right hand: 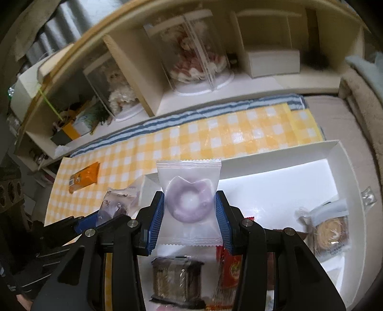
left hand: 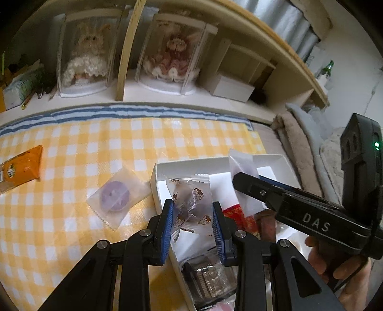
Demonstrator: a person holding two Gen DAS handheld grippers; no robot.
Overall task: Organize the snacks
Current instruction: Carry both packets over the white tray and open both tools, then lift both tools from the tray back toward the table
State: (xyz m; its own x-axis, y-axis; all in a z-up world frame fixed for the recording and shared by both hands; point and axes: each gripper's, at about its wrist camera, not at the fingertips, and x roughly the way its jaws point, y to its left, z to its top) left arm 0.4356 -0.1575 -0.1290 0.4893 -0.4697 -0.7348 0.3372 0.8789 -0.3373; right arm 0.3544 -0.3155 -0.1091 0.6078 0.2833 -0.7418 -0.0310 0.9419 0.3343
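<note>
The left gripper was clamped on a strawberry-print packet above the white box. The right gripper's fingers gripped a purple donut packet (also over the box).

Wooden shelf behind yellow checked tablecloth; curtains.

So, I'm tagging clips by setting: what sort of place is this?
Probably a home bedroom or living room: dolls in clear cases on a wooden shelf, folded blankets, and a yellow checked cloth under a white snack box.
</note>
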